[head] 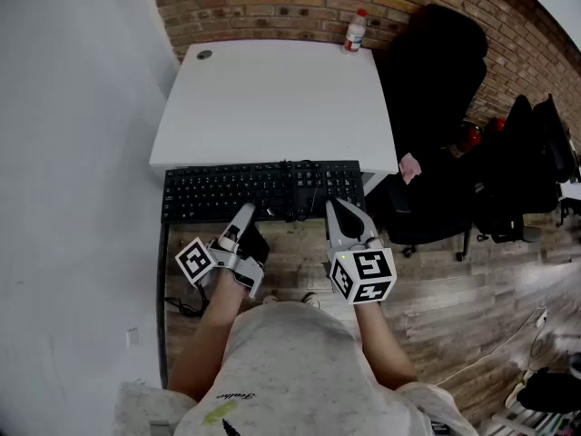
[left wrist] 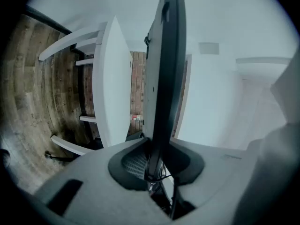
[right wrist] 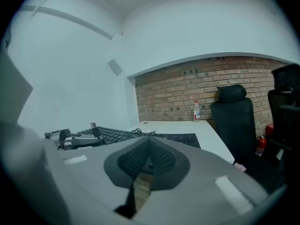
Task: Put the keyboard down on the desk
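The long black plastic keyboard [head: 263,189] lies sideways just ahead of both claws, at the near edge of the white counter [head: 272,98]. The left claw [head: 243,214] pinches its edge. The right claw [head: 339,207] is squeezed shut, touching it.

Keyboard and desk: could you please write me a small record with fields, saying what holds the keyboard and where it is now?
keyboard: black, at the near edge of the white desk, not yet laid down
left gripper: tongs clamped on the keyboard's edge
right gripper: tongs together, nothing between them, tip at the keyboard's near edge
gap: the left gripper view shows the brick wall between keyboard and desk
on the desk: bottle, far right corner
beside the desk: black chair
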`<control>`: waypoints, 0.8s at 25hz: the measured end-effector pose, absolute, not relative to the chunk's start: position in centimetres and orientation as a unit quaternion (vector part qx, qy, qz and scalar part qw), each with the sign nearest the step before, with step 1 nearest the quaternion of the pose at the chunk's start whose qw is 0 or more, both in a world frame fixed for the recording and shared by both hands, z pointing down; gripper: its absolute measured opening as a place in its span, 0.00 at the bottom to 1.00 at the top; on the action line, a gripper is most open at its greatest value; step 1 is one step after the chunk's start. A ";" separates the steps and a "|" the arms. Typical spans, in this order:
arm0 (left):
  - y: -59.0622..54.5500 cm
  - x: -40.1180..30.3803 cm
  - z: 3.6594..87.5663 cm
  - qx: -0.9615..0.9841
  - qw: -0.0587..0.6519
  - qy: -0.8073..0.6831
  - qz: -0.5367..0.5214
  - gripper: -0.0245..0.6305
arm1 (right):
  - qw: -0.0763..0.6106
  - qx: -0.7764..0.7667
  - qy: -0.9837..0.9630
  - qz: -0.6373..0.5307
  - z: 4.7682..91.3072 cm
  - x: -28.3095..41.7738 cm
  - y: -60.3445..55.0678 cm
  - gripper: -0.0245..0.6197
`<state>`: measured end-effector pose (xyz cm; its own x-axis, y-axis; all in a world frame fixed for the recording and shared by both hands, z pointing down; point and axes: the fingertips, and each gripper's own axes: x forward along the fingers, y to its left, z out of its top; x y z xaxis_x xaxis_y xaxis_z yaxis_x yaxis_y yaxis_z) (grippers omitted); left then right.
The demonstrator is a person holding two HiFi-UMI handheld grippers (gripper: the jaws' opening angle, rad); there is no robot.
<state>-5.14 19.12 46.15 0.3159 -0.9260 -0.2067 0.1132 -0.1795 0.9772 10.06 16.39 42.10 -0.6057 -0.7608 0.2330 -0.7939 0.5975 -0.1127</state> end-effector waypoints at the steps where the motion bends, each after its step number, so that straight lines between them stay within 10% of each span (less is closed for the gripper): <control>1: 19.2 -5.4 46.0 0.601 0.546 -0.336 -0.477 0.15 | 0.080 0.439 -0.889 0.103 42.0 9.8 16.4 0.05; 20: 18.3 -11.6 47.3 0.600 0.561 -0.320 -0.473 0.15 | 0.092 0.454 -0.881 0.092 41.9 3.1 16.1 0.05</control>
